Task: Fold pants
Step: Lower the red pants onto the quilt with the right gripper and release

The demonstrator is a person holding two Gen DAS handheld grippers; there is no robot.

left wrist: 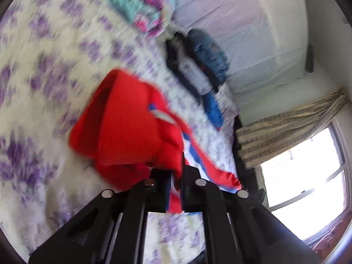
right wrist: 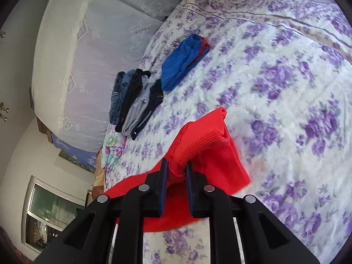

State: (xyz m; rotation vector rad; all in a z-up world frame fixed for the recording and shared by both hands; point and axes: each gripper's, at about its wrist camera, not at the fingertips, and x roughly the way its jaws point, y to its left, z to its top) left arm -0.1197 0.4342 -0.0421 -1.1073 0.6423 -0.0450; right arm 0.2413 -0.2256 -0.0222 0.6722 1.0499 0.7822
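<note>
Red pants point(left wrist: 123, 127) with a blue and white side stripe hang bunched above the floral bedspread point(left wrist: 44, 44). My left gripper point(left wrist: 176, 169) is shut on a striped edge of them, and the cloth runs down between its black fingers. In the right wrist view, the red pants point(right wrist: 211, 154) show their ribbed waistband, and my right gripper point(right wrist: 176, 165) is shut on that band. The rest of the garment drapes below and behind the fingers. The left wrist view is blurred.
A row of folded dark, grey and denim clothes point(right wrist: 136, 101) lies near the white lace cover point(right wrist: 88, 66). A folded blue garment point(right wrist: 182, 66) sits beside it, and a pastel printed piece point(right wrist: 112, 151) lies at the bed's edge. A window point(left wrist: 303, 187) and a striped curtain point(left wrist: 286, 127) stand beyond.
</note>
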